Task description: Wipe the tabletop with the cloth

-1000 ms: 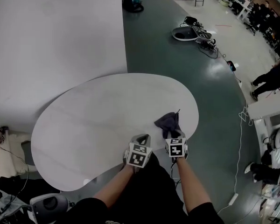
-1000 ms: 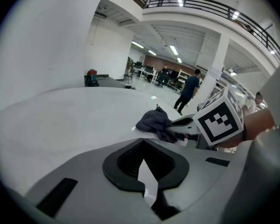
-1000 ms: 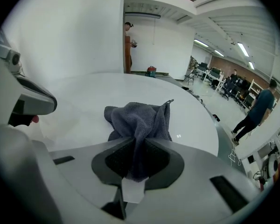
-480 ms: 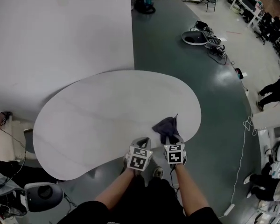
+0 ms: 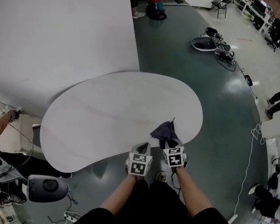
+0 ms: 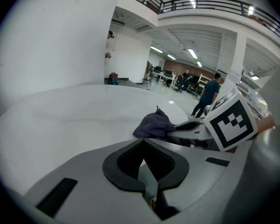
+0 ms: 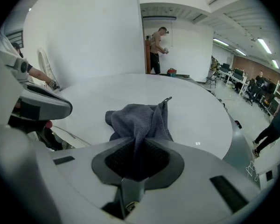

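One limp-looking cloth [image 5: 164, 130] at the tabletop's [image 5: 107, 106] near edge: right gripper [image 5: 171, 143] pinches its bunched fold; left gripper [image 5: 141, 148] closed, empty.

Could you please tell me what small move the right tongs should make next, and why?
Probably slide the right tongs forward and leftward, dragging the cloth flat across the tabletop. They are shut on the cloth, which lies bunched near the tabletop's near right edge, and nearly all of the surface lies ahead and to the left of it.

Left tool [image 5: 141, 146] closed, right tool [image 5: 171, 142] clamped.
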{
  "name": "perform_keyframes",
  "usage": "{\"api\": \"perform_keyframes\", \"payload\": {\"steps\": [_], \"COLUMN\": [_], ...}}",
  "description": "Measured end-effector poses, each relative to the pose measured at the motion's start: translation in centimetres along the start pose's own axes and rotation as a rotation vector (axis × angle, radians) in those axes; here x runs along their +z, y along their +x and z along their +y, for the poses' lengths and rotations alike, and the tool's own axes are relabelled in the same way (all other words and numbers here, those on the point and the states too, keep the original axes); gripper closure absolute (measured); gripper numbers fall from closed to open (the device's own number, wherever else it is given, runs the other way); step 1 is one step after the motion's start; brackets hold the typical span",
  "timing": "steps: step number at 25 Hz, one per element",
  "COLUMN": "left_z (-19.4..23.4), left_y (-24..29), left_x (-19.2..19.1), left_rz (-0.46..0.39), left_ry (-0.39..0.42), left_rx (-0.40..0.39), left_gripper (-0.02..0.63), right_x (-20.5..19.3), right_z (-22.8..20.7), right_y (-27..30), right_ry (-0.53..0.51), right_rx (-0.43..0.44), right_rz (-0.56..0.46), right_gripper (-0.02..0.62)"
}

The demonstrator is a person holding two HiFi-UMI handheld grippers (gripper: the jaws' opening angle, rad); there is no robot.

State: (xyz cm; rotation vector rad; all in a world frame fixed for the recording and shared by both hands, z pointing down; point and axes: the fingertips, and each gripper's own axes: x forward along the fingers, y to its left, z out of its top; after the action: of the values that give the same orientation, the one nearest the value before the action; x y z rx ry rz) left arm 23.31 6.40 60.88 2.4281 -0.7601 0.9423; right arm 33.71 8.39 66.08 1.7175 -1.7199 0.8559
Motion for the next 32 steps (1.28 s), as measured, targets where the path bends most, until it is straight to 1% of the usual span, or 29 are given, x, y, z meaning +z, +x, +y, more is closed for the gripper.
{"api": "perform_keyframes", "payload": {"steps": [3, 5, 7, 9, 12, 16, 20, 24, 28, 29, 32], "left_z": [-0.5, -1.3, -2.7, -3.8, -4.4, -6.5, -8.4, -9.1, -9.1, -9.1, -8.6], "left_y": [-1.5, -2.3, -2.9, -3.5, -4.7, -6.6, -9.1, -13.0, -17.3, -18.1, -20.1], "left_x": [-0.6, -0.9, -0.9, -0.8, -1.0, -1.5, 0.4, 2.9, 6.1, 6.5, 7.0], "left_rz": [-0.013, -0.026, -0.046, -0.071, -0.113, -0.173, -0.266, -0.364, -0.523, -0.552, -0.579], "left_ry": [-0.020, -0.015, -0.005, -0.001, -0.011, -0.027, 0.007, 0.035, 0.038, 0.039, 0.063], "left_rx": [0.024, 0.047, 0.072, 0.095, 0.110, 0.119, 0.158, 0.180, 0.169, 0.174, 0.192], "left_gripper": [0.600, 0.600, 0.600, 0.600, 0.600, 0.600, 0.600, 0.600, 0.600, 0.600, 0.600], "right_x": [-1.1, -1.7, -1.9, -1.7, -0.4, 0.6, 2.8, 5.5, 7.8, 8.1, 8.7], "right_z": [0.8, 0.7, 0.0, -0.4, 0.8, 2.2, 2.4, 3.5, 4.9, 5.2, 5.9], "right_y": [-1.5, -2.6, -4.1, -5.9, -8.2, -11.9, -16.5, -20.9, -24.8, -25.7, -27.5], "right_ry": [0.021, 0.044, 0.044, 0.013, -0.054, -0.089, -0.115, -0.146, -0.142, -0.143, -0.157], "right_rx": [0.037, 0.061, 0.078, 0.084, 0.090, 0.118, 0.132, 0.119, 0.107, 0.105, 0.081], "right_rz": [-0.005, -0.047, -0.098, -0.153, -0.230, -0.314, -0.426, -0.543, -0.648, -0.669, -0.708], "right_gripper": [0.552, 0.552, 0.552, 0.552, 0.552, 0.552, 0.552, 0.552, 0.552, 0.552, 0.552]}}
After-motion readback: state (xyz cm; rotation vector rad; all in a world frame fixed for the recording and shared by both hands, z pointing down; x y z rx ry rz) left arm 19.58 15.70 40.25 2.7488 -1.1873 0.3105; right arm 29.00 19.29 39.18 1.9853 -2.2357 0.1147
